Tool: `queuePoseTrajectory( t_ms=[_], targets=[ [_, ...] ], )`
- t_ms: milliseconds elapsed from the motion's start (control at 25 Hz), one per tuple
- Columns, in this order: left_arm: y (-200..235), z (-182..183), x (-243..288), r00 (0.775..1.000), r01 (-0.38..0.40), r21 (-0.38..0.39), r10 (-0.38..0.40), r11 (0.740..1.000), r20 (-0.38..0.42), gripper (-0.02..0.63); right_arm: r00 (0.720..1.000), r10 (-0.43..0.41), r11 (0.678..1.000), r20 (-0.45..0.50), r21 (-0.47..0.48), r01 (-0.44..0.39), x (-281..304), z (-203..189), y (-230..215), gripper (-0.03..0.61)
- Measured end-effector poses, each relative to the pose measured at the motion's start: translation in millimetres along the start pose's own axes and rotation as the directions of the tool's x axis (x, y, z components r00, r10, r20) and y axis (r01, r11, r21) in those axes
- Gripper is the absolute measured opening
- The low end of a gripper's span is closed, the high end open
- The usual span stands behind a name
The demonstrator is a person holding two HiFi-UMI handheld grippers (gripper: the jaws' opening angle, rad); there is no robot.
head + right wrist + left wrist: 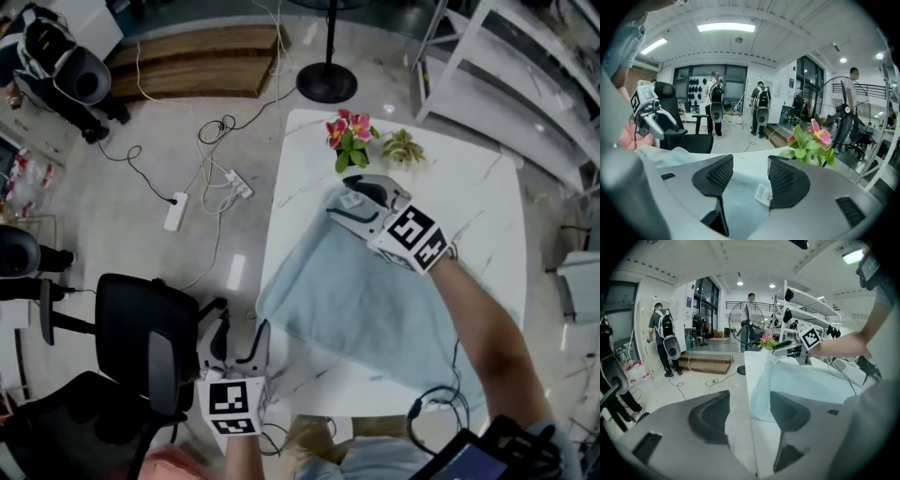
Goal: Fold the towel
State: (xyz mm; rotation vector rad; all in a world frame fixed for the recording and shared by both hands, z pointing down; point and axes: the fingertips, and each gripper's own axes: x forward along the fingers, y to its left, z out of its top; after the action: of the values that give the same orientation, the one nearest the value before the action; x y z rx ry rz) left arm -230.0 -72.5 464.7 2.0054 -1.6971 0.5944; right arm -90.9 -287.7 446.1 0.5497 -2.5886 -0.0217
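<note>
Pale-blue towel (375, 300) lies spread, seemingly doubled, across white table (487, 187).

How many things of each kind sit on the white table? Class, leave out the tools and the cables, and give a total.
Towels: 1, the light blue towel
Plants: 2, the pink-flowered plant and the small green plant
Total: 3

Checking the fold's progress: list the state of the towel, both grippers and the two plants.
towel: spread on the table, held by neither gripper
left gripper: open, empty, off the table's edge
right gripper: open, over the towel's far corner
flowering plant: upright
green plant: upright
</note>
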Motion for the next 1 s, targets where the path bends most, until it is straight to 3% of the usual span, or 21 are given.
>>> queuePoseTrajectory(
  t_ms=[120,320,520,760,1000],
  targets=[
    [-11.1,12.8,-23.5,1.0,0.014,-0.006,-0.013,1.0,0.023,0.25,0.999,-0.04,0.999,0.025,0.036,0.039,-23.1,13.1,10.7,0.247],
    [-39.3,40.8,-29.2,0.988,0.106,0.088,-0.115,0.99,0.104,0.216,0.98,-0.179,0.975,0.09,0.146,0.164,-84.7,35.8,23.7,0.244],
    [-102.2,72.9,-29.6,0.948,0.239,0.169,-0.268,0.956,0.174,0.199,0.945,-0.321,0.927,0.058,0.223,0.301,-172.5,18.6,53.0,0.236],
    [-200.4,96.3,-28.4,0.85,0.422,0.317,-0.493,0.849,0.188,0.192,0.847,-0.527,0.788,-0.062,0.337,0.515,-297.0,-52.8,87.2,0.236],
    [-285.0,87.4,-28.0,0.75,0.561,0.412,-0.651,0.718,0.114,0.189,0.68,-0.698,0.56,-0.224,0.42,0.714,-416.7,-140.4,116.9,0.221]
  ],
)
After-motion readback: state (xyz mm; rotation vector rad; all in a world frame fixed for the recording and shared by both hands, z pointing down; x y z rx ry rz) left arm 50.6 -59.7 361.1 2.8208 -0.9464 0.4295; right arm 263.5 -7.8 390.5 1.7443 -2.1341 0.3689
